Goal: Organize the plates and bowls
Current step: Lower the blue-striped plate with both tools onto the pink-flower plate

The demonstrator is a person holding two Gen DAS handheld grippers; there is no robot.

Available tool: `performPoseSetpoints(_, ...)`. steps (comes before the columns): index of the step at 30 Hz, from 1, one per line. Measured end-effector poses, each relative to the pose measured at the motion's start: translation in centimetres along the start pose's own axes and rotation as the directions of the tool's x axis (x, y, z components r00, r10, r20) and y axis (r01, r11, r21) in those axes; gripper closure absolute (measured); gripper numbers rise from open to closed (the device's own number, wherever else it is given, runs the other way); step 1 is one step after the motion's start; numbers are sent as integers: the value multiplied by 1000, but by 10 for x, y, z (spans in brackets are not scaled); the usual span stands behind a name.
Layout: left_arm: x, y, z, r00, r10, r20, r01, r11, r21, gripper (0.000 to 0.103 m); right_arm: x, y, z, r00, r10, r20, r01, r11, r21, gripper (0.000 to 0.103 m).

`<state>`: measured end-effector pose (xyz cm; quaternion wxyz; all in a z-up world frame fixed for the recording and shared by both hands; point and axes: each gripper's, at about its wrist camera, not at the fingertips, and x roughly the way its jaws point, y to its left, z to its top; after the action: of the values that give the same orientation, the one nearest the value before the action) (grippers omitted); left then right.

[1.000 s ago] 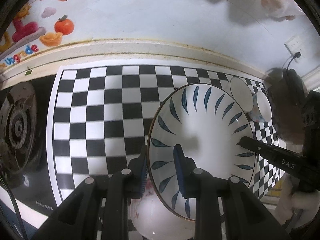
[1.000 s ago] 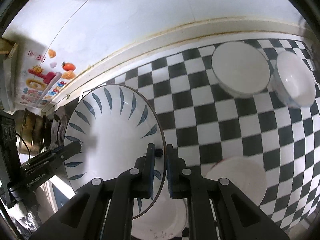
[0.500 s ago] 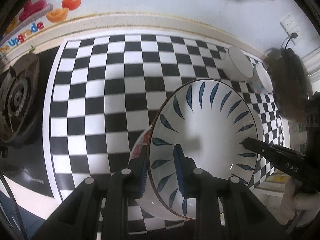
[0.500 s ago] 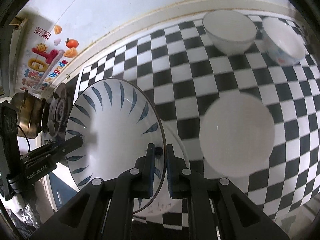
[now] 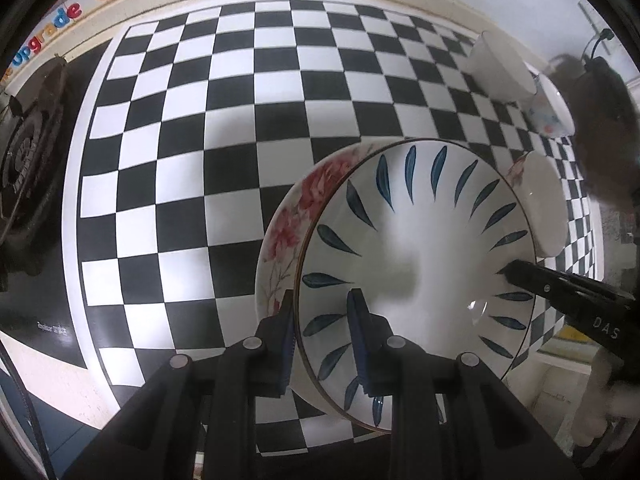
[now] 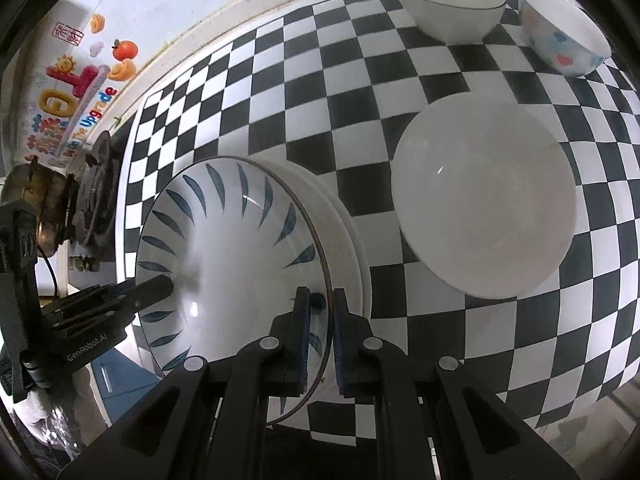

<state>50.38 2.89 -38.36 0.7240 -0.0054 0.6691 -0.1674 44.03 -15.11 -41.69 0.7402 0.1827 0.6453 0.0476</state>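
Note:
A white plate with blue leaf marks (image 5: 416, 264) (image 6: 232, 256) is held by both grippers at opposite rims. My left gripper (image 5: 322, 308) is shut on its near-left rim, and in the right wrist view the left gripper (image 6: 120, 304) reaches in from the left. My right gripper (image 6: 321, 296) is shut on the other rim and shows as a black finger (image 5: 560, 292) in the left wrist view. Close under the plate sits a flower-patterned plate (image 5: 288, 232), seen as a white stack (image 6: 344, 236). I cannot tell whether they touch.
A wide white bowl (image 6: 484, 200) (image 5: 544, 200) stands right of the stack on the checkered mat (image 5: 240, 120). Two more bowls, one plain (image 6: 448, 4) and one with coloured spots (image 6: 560, 28), sit at the far right. A stove burner (image 5: 24, 168) lies left.
Both grippers have come down and toward the near edge with the blue-leaf plate. It now sits low over the flower-patterned plate, and the white bowl beside it looks nearer.

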Motion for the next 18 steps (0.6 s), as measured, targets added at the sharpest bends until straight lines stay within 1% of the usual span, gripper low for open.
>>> performPoseSetpoints(2, 4, 0, 0, 1000, 6, -9, -6, 1000, 2, 81, 4, -1, 1, 1000, -7, -2, 7, 1000, -1, 92)
performPoseSetpoints(8, 18, -6, 3, 998, 57, -34, -56, 998, 28, 81, 16, 2, 6, 999, -36, -21, 35, 999, -15, 92)
performPoseSetpoints(18, 21, -9, 5, 996, 86, -36, -85, 996, 27, 81, 20, 7, 10, 997, -68, -23, 67, 997, -36, 91)
